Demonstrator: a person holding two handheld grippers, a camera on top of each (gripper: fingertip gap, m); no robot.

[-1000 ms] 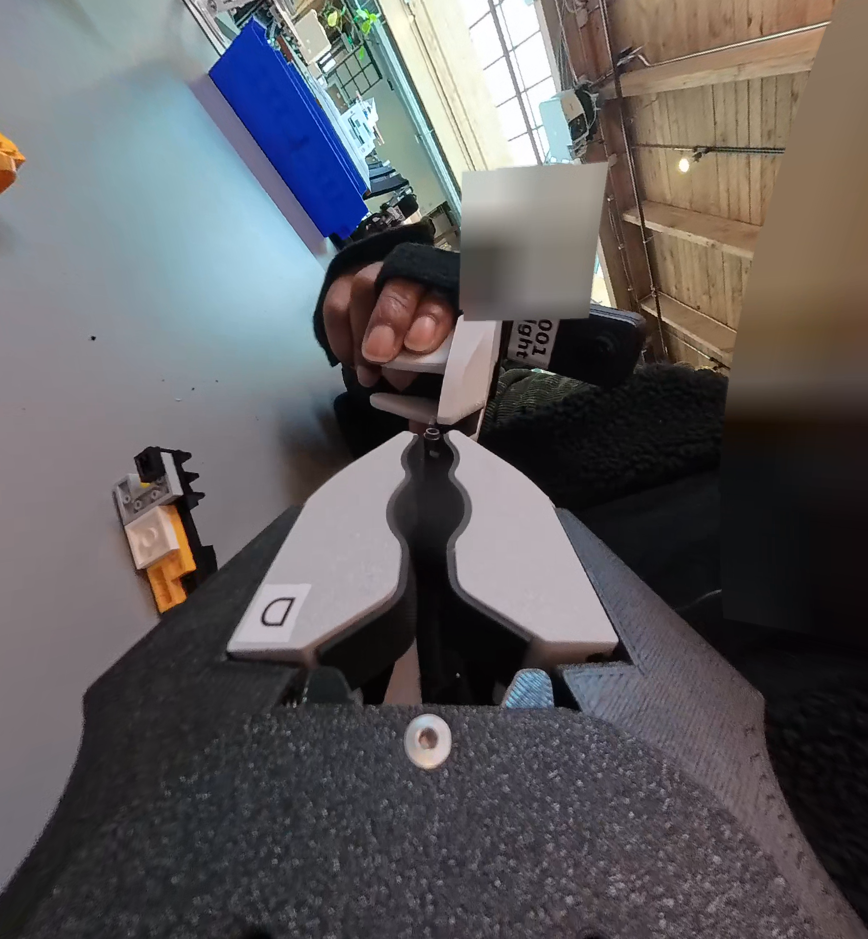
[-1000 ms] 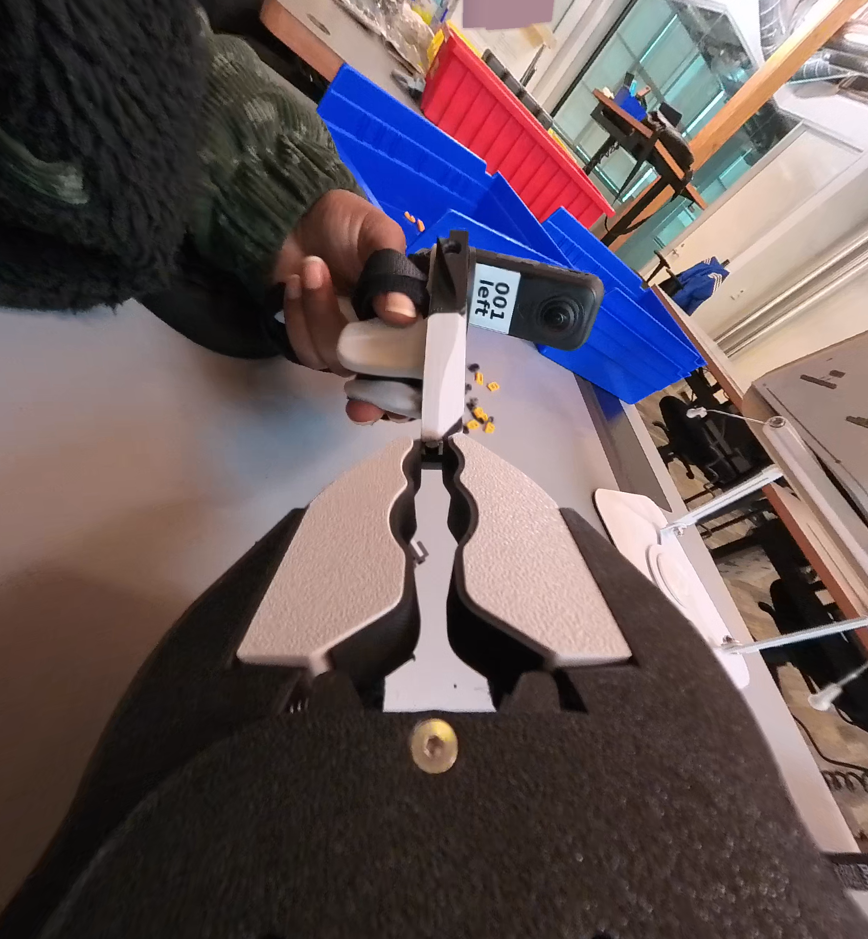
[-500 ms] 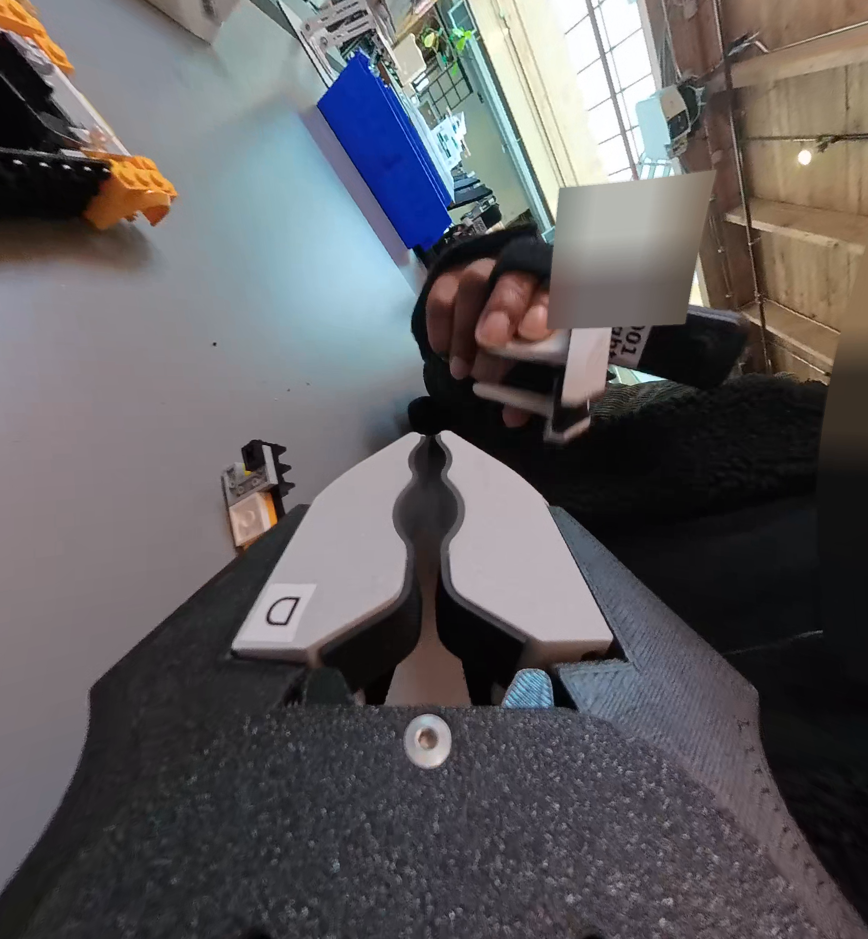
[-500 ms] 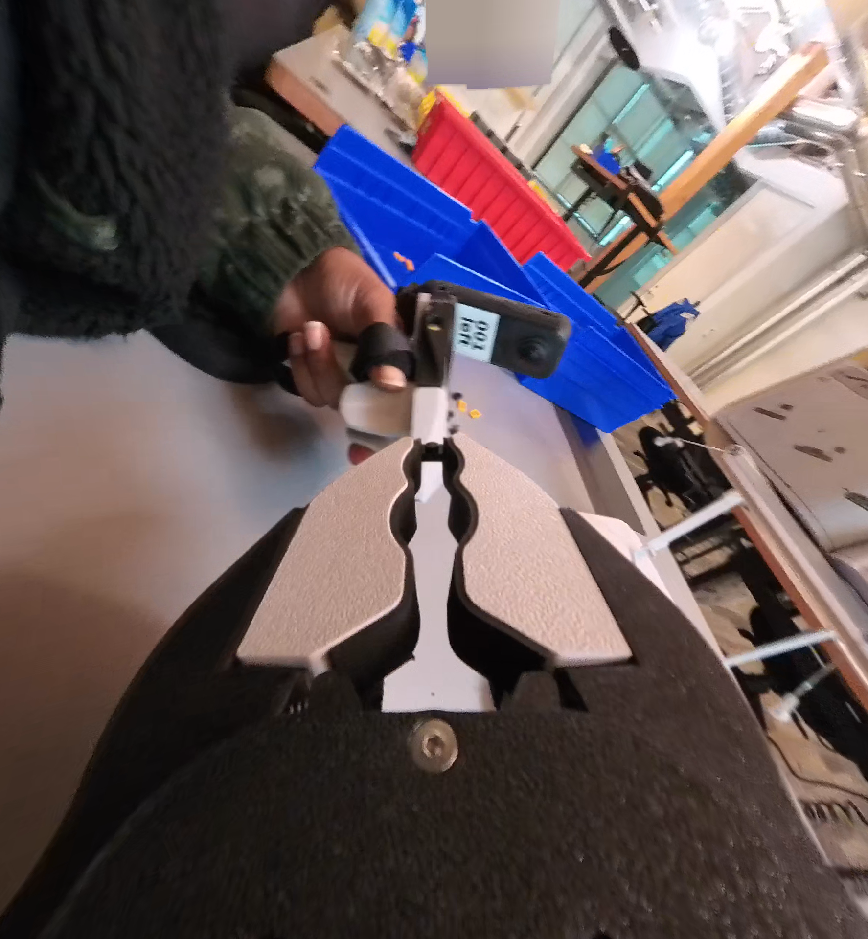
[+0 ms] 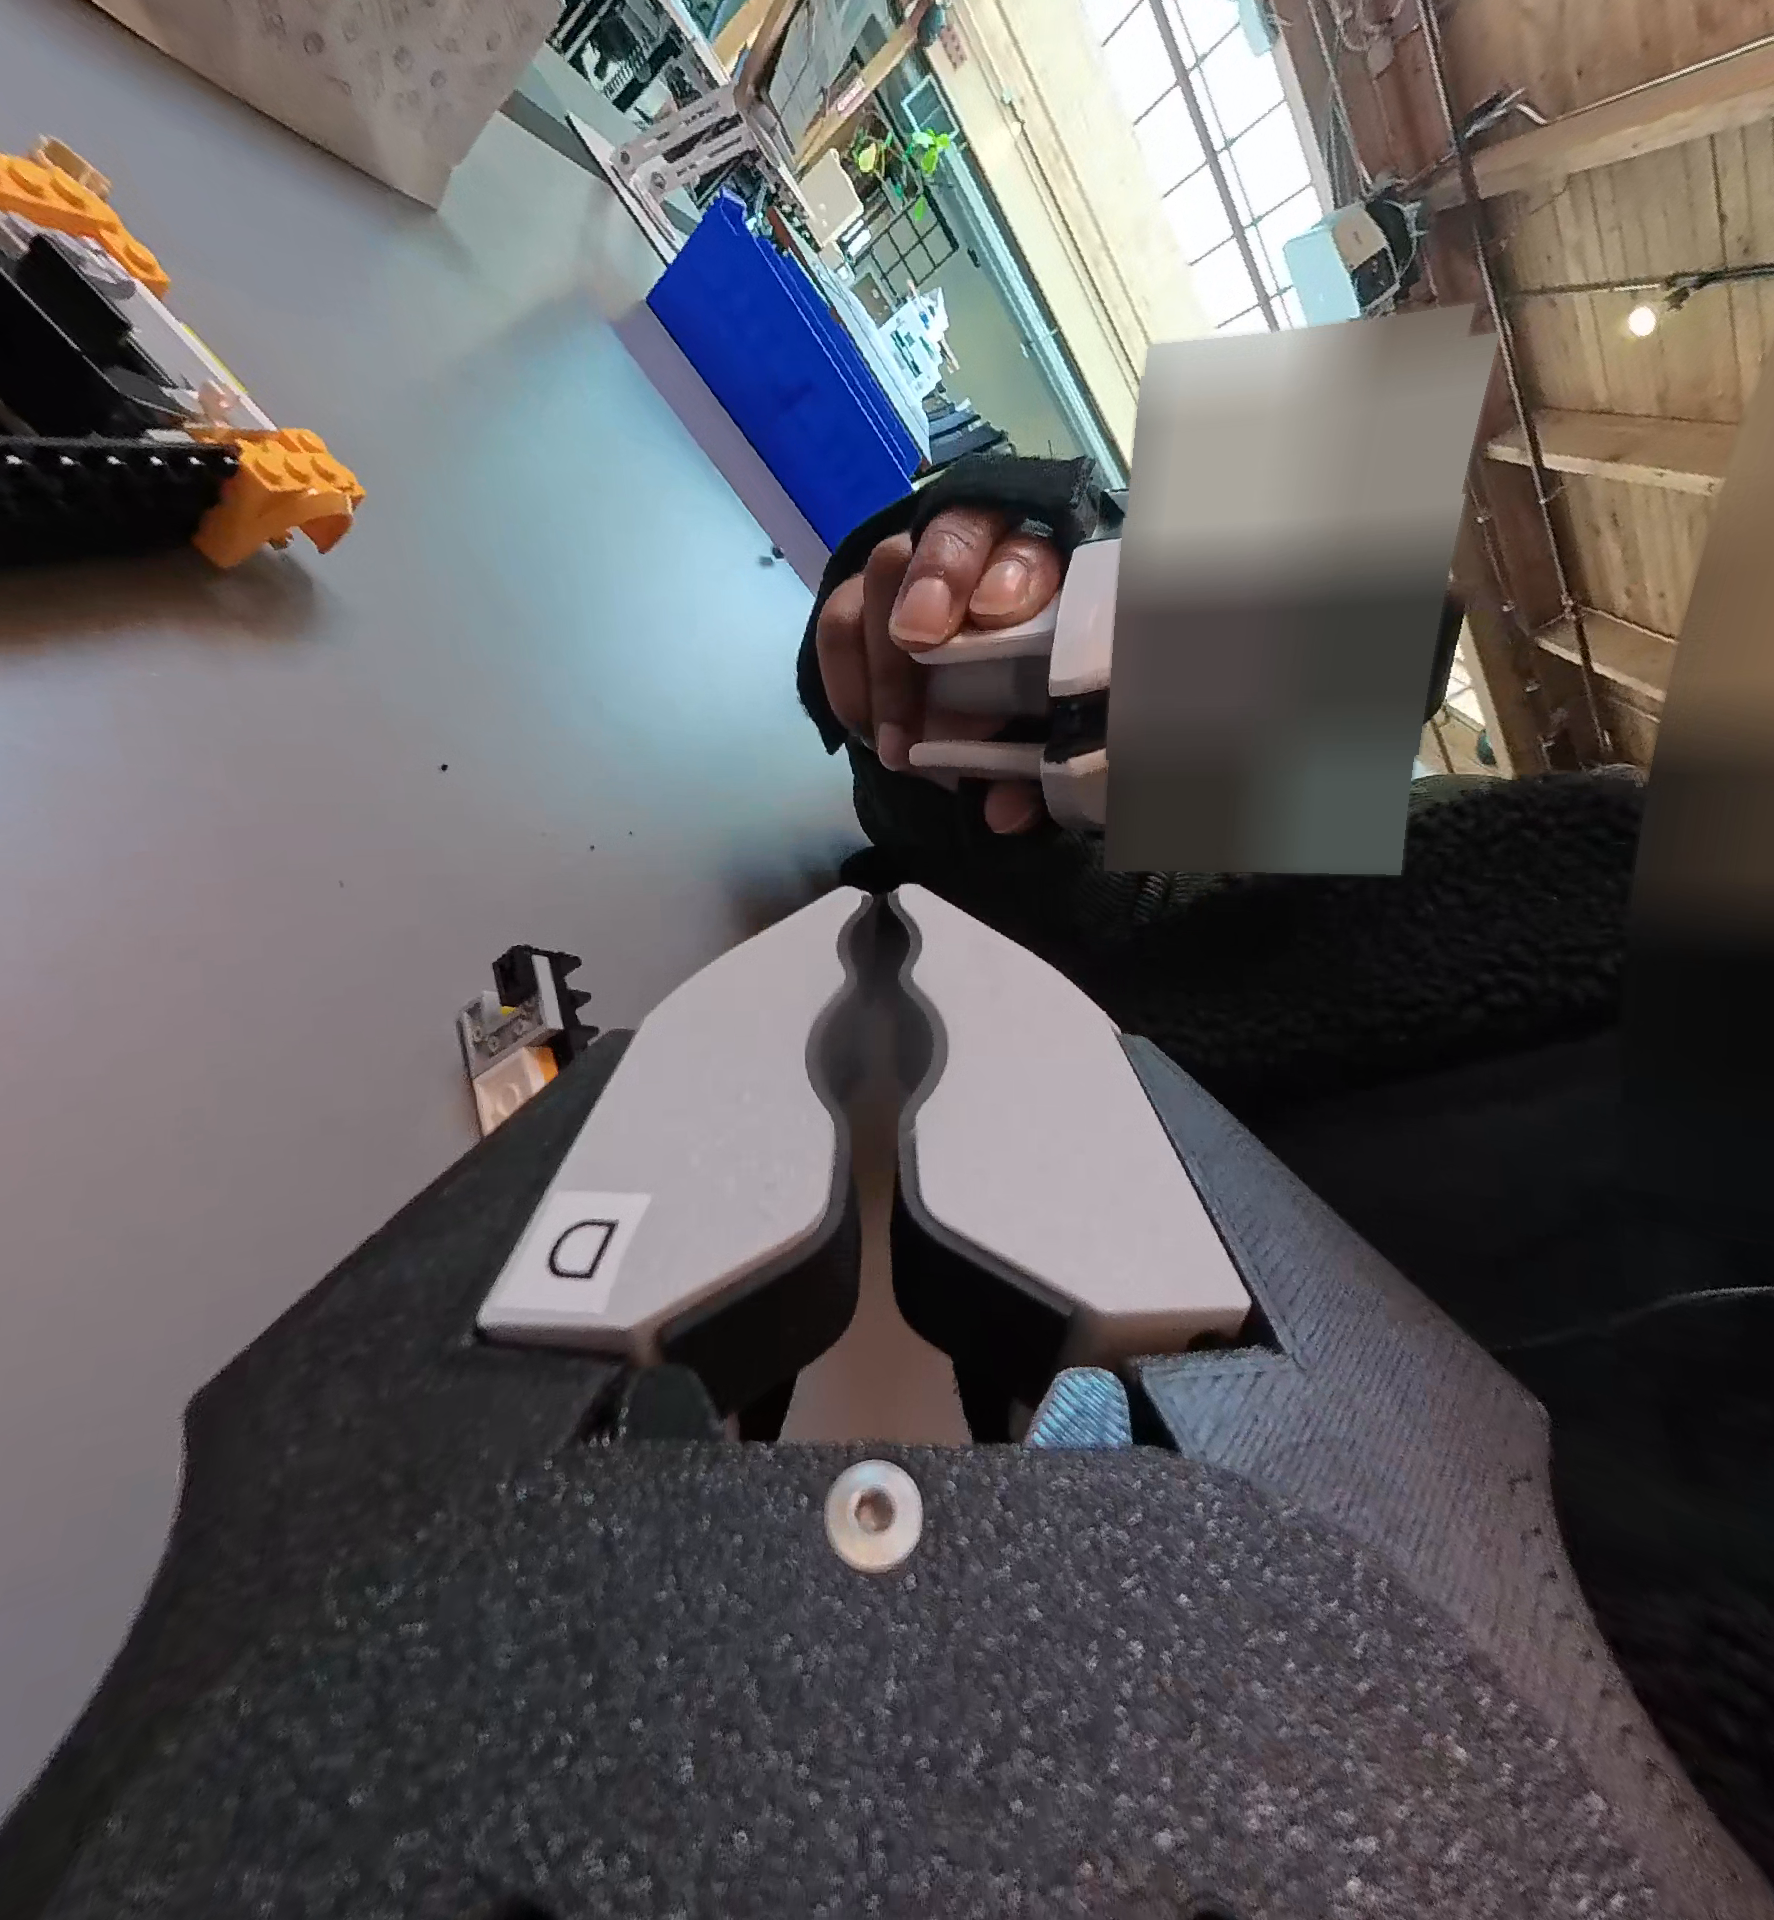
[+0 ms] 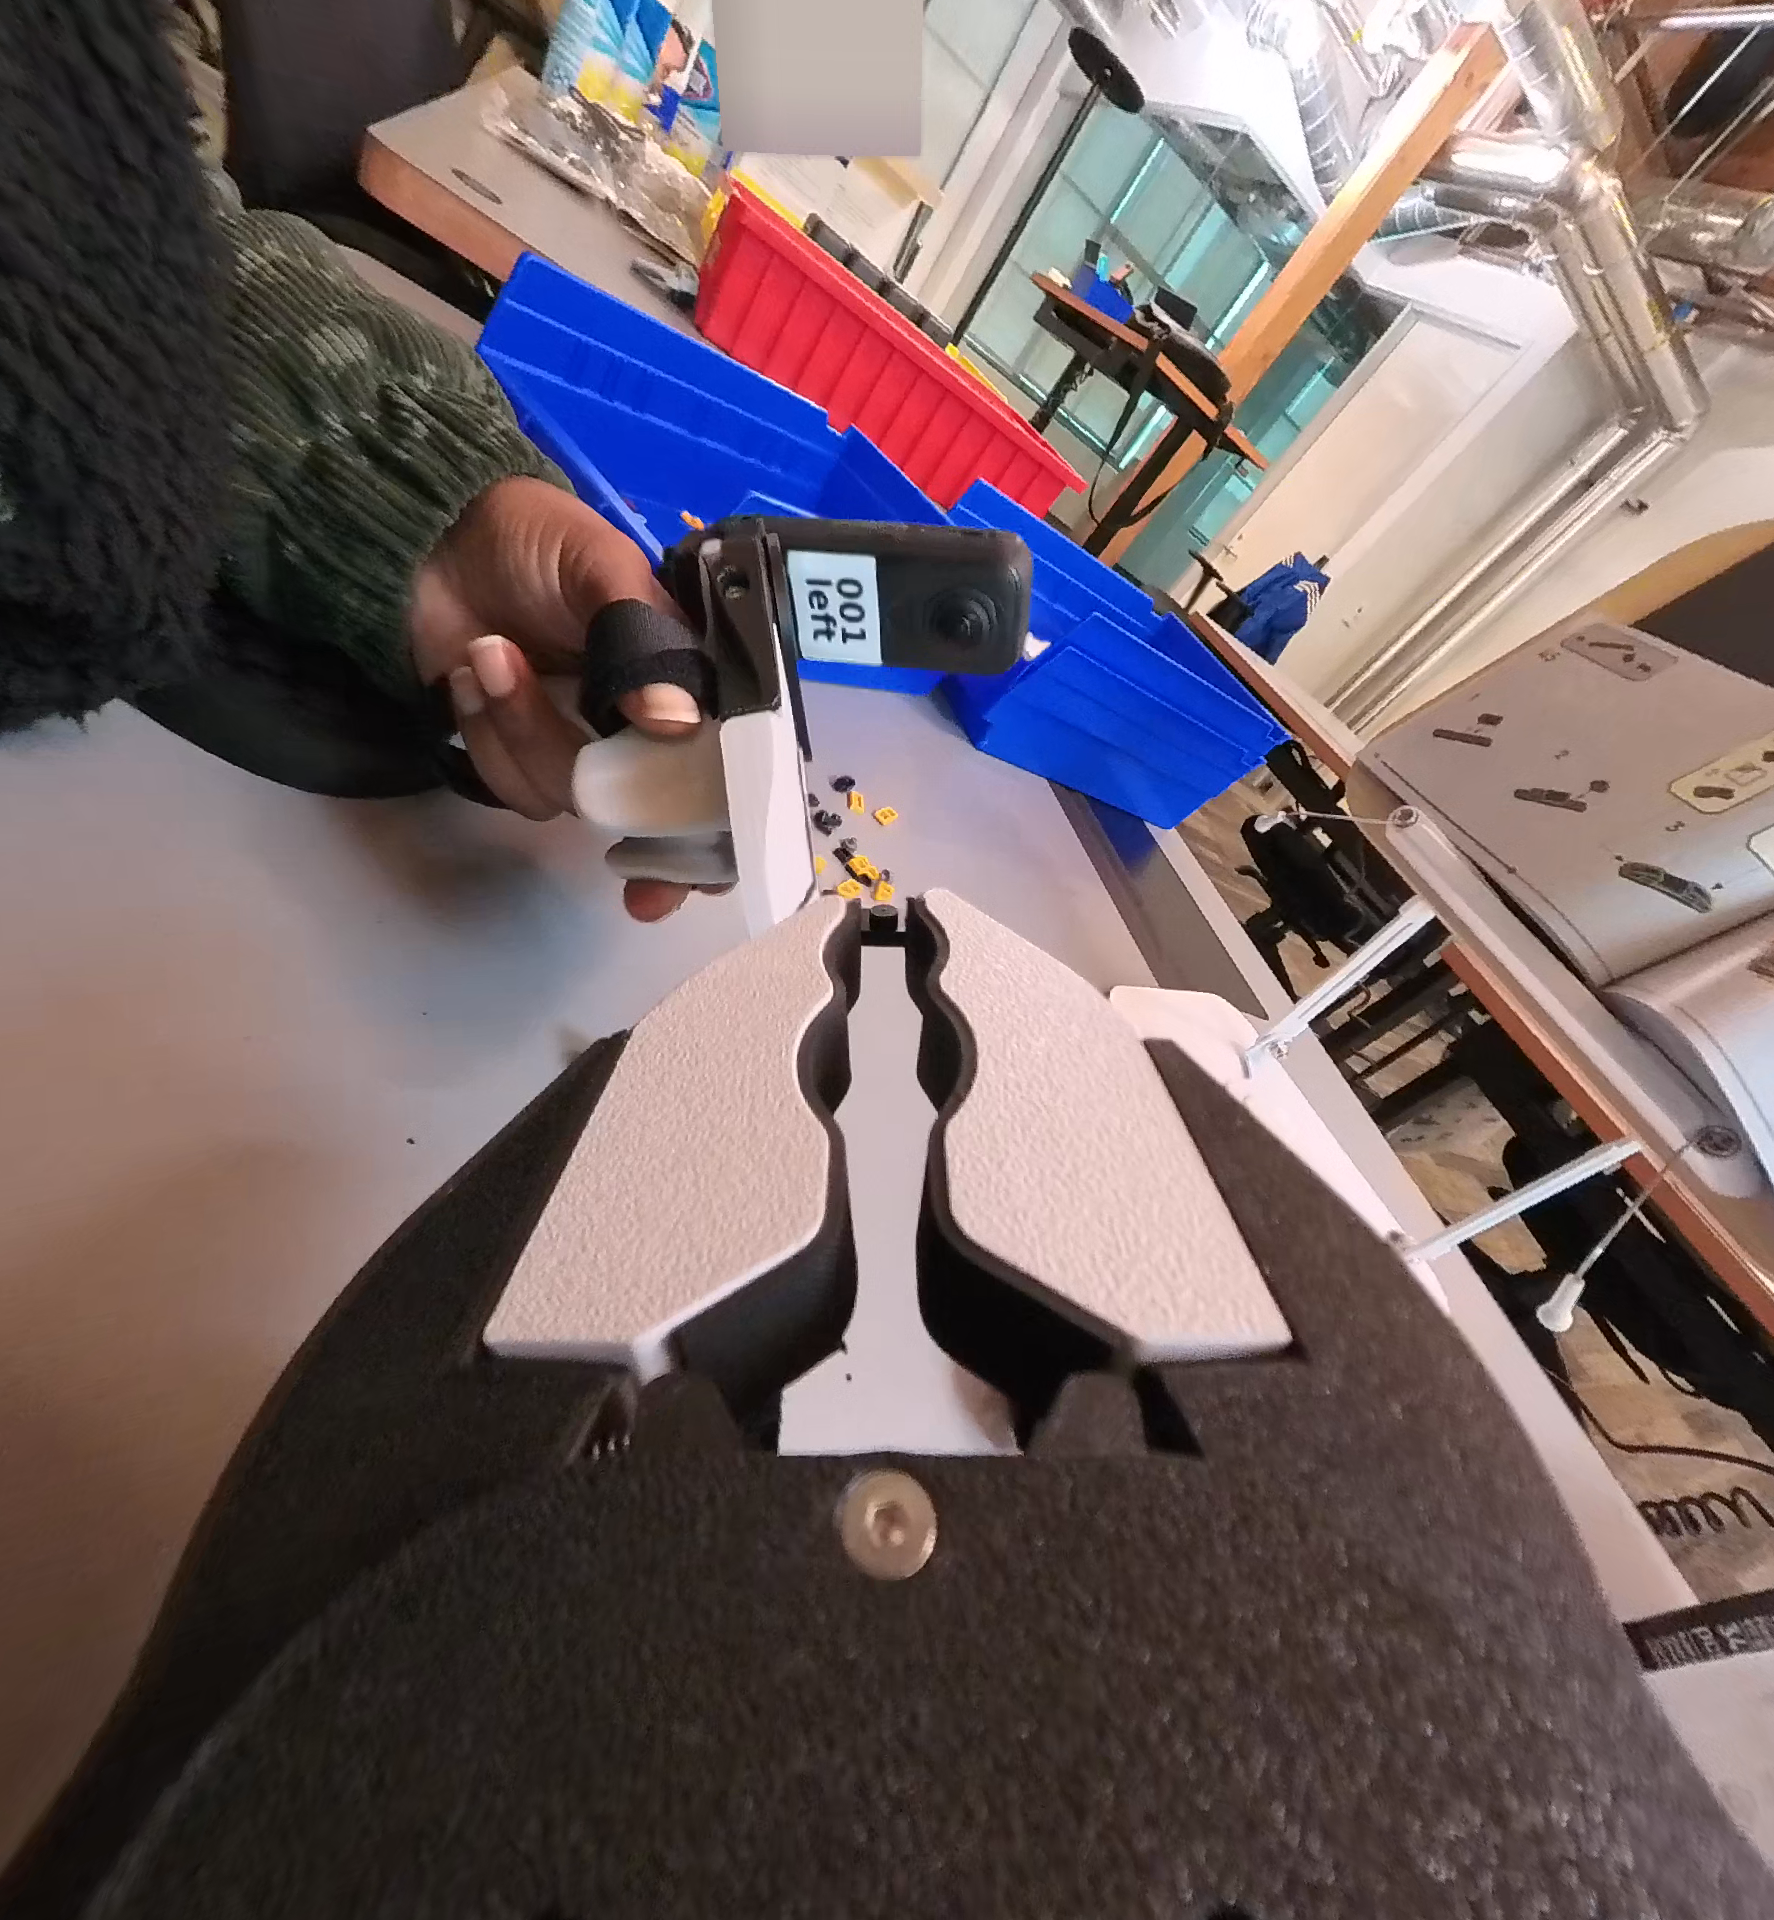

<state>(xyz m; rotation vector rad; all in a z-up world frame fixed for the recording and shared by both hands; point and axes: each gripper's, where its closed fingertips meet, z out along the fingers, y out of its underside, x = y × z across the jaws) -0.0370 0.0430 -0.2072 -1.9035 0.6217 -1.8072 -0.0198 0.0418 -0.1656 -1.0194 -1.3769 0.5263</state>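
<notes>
My right gripper is shut on a small black brick piece with one stud, held at the very fingertips above the grey table. My left gripper is shut with its fingertips together and nothing between them. It also shows in the right wrist view, held by a hand just left of my right fingertips. The right gripper shows in the left wrist view, partly behind a blurred patch. A small grey, white, orange and black brick assembly lies on the table beside my left fingers.
A large black and orange brick model stands at the far left. Several small yellow and black pieces lie scattered beyond the grippers. Blue bins and a red bin stand behind them. The table edge runs along the right. Tip to tip, the grippers are about 5 cm apart.
The two grippers stood tip to tip a second ago and have drawn apart. The left jaws closed fully with nothing in them. The right gripper keeps the small black piece.
</notes>
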